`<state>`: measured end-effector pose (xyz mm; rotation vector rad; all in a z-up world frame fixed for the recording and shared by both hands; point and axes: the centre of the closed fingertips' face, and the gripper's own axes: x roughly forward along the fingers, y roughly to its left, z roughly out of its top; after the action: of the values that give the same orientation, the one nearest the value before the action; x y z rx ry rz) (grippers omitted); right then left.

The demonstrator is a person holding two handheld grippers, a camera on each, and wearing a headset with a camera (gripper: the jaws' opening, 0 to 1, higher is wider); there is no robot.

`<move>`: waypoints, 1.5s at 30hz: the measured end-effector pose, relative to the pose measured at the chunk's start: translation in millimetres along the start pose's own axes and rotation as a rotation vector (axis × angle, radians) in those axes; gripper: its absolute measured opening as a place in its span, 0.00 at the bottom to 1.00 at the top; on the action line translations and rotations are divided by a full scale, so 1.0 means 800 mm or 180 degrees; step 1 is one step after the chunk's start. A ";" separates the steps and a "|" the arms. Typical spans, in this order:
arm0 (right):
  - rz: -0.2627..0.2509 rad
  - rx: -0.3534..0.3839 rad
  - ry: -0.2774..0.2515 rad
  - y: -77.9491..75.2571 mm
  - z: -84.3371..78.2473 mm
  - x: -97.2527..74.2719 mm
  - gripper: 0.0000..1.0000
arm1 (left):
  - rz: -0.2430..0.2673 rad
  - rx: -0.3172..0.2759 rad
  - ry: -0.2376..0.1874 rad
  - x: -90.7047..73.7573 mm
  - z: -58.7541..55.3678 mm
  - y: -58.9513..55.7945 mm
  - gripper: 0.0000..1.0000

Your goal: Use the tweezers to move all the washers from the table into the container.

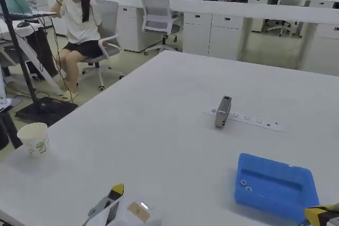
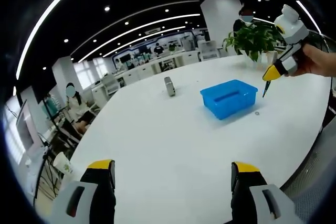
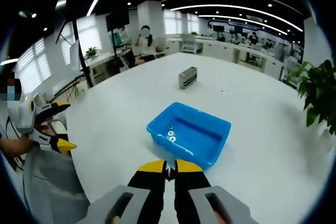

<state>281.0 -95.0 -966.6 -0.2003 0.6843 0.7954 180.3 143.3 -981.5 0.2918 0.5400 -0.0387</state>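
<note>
The blue container (image 1: pixel 275 186) stands on the white table (image 1: pixel 159 130) at the near right, with two washers (image 1: pixel 246 185) inside it. In the right gripper view the container (image 3: pixel 189 132) lies just ahead of my right gripper (image 3: pixel 169 166), which is shut on the thin tweezers. The two washers (image 3: pixel 171 134) rest near the container's left wall. My left gripper (image 2: pixel 173 169) is wide open and holds nothing, well short of the container (image 2: pixel 229 97). A small washer (image 2: pixel 256 113) lies on the table beside the container, below the right gripper (image 2: pixel 277 69).
A grey metal block (image 1: pixel 223 111) stands on a white power strip (image 1: pixel 249 118) at mid-table. A paper cup (image 1: pixel 34 138) sits near the left edge. A person (image 1: pixel 79 19) sits on a chair beyond the table. A potted plant (image 2: pixel 252 38) stands past the container.
</note>
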 end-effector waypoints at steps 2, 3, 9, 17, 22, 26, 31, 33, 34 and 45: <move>0.0003 0.0049 -0.0008 -0.002 -0.003 0.000 0.02 | 0.0011 -0.0011 0.0017 0.001 -0.001 0.001 0.93; 0.0002 0.0074 0.0000 -0.002 -0.006 0.002 0.02 | -0.0006 -0.0012 0.0045 0.002 -0.003 0.000 0.93; -0.0053 0.0078 0.0077 -0.009 -0.016 0.006 0.02 | -0.0054 0.0068 -0.0053 -0.001 0.004 -0.007 0.94; -0.0055 0.0149 0.0116 -0.021 -0.026 0.019 0.03 | -0.0107 0.0118 -0.0068 0.000 0.005 -0.012 0.94; -0.0063 0.0198 0.0147 -0.027 -0.035 0.037 0.03 | -0.0094 0.0066 -0.0051 0.000 0.004 -0.008 0.94; -0.0066 0.0218 0.0204 -0.029 -0.041 0.048 0.03 | -0.0096 0.0063 -0.0029 0.001 0.002 -0.008 0.94; -0.0076 0.0194 0.0255 -0.033 -0.045 0.055 0.03 | -0.0106 0.0101 0.0019 0.002 -0.001 -0.010 0.94; -0.0086 0.0182 0.0257 -0.034 -0.045 0.057 0.03 | -0.0106 0.0109 0.0030 0.002 -0.001 -0.011 0.94; -0.0087 0.0166 0.0255 -0.035 -0.045 0.057 0.03 | -0.0108 0.0111 0.0035 0.002 -0.002 -0.011 0.94; -0.0043 0.0151 0.0276 -0.035 -0.043 0.064 0.03 | -0.0045 0.0064 0.0055 0.002 -0.003 -0.005 0.94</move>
<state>310.1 -98.1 -1027.7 -0.1968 0.7821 0.7602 180.1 140.1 -985.2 0.3083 0.5592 -0.0553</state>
